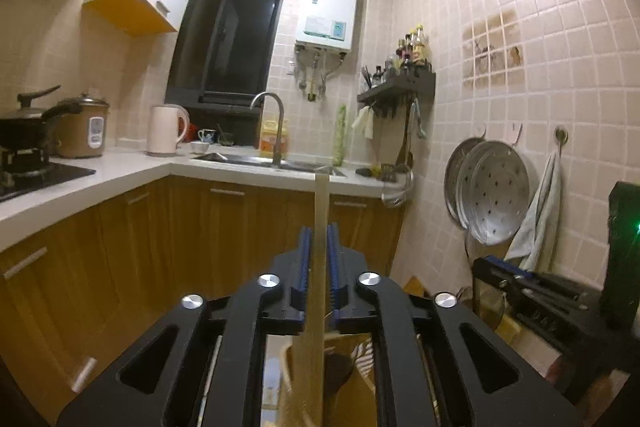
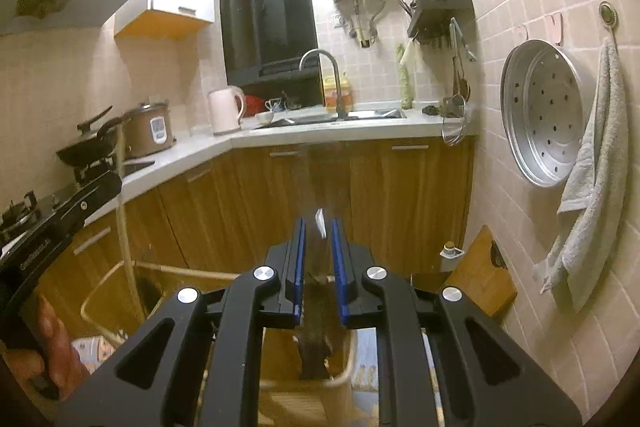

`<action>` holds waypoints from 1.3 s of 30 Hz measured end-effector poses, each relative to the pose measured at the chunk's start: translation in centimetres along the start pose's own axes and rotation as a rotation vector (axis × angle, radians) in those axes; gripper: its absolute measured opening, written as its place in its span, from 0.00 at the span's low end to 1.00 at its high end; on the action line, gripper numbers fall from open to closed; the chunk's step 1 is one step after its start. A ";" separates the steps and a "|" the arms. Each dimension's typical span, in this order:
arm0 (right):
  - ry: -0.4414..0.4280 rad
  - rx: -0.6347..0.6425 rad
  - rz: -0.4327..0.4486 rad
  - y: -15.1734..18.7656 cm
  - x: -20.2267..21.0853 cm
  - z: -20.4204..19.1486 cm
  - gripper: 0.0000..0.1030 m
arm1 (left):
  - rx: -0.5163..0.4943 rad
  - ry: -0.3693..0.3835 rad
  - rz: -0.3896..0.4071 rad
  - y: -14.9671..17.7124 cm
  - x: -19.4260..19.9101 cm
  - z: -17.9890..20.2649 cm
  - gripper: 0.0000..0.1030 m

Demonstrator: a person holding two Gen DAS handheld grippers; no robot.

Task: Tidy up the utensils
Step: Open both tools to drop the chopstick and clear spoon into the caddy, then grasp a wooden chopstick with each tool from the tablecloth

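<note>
My left gripper (image 1: 318,233) is shut on a pale flat utensil handle (image 1: 320,211) that stands upright between its blue pads and runs down toward a cream container (image 1: 289,367) below. My right gripper (image 2: 319,227) is shut on a dark, blurred utensil (image 2: 318,307) that also points up, its lower end hanging over a cream wire-rimmed basket (image 2: 96,291). The left gripper with its pale utensil (image 2: 120,195) shows at the left of the right wrist view. The right gripper body (image 1: 540,291) shows at the right of the left wrist view.
An L-shaped white counter (image 1: 120,179) over wooden cabinets holds a sink with faucet (image 1: 276,131), a kettle (image 1: 164,129), a rice cooker (image 1: 84,127) and a pan on the stove (image 1: 24,131). Steamer trays (image 2: 544,111) and a towel (image 2: 592,163) hang on the right wall. A wooden board (image 2: 480,275) leans below.
</note>
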State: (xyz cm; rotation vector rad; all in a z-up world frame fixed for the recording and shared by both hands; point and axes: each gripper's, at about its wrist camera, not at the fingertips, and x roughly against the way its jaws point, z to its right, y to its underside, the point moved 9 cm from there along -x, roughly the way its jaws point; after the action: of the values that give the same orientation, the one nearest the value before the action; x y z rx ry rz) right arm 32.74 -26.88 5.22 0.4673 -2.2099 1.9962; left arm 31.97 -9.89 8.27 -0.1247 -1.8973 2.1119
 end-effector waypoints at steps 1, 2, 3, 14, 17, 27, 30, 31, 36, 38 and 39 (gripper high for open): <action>-0.008 -0.003 -0.010 0.2 0.2 0.1 0.13 | 0.007 0.003 -0.005 0.1 0.1 -0.2 0.18; -0.019 -0.011 -0.023 0.5 0.5 0.2 0.13 | 0.015 0.004 -0.009 0.2 0.3 -0.4 0.22; -0.028 -0.019 -0.033 0.7 0.7 0.3 0.13 | 0.023 0.005 -0.014 0.3 0.7 -0.7 0.23; -0.042 -0.057 -0.119 2.8 6.3 1.8 0.52 | 0.033 0.046 -0.068 0.8 5.6 -1.0 0.40; -0.042 -0.070 -0.179 3.6 7.4 1.9 0.52 | 0.025 0.058 -0.082 0.8 7.1 -0.5 0.40; 0.007 -0.082 -0.481 8.1 11.0 1.3 0.52 | -0.053 0.060 -0.192 2.4 10.8 2.0 0.44; 0.014 -0.054 -0.538 9.4 12.0 0.8 0.52 | -0.080 0.069 -0.246 3.7 11.3 2.8 0.49; 0.023 -0.040 -0.555 9.8 12.3 0.7 0.52 | -0.082 0.071 -0.270 4.2 11.4 3.0 0.49; 0.012 -0.039 -0.682 12.8 13.1 0.5 0.52 | -0.069 0.119 -0.451 8.1 11.2 3.9 0.49; -0.008 -0.074 -0.747 14.6 13.3 0.6 0.52 | -0.067 0.138 -0.522 9.7 11.1 4.3 0.49; -0.006 -0.086 -0.770 15.2 13.3 0.8 0.51 | -0.064 0.149 -0.559 10.5 11.1 4.5 0.49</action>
State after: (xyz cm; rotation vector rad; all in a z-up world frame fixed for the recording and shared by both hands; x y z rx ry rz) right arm 15.56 -28.32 -5.35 1.1014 -1.7083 1.4706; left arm 18.57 -12.00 -0.04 0.2068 -1.6670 1.6213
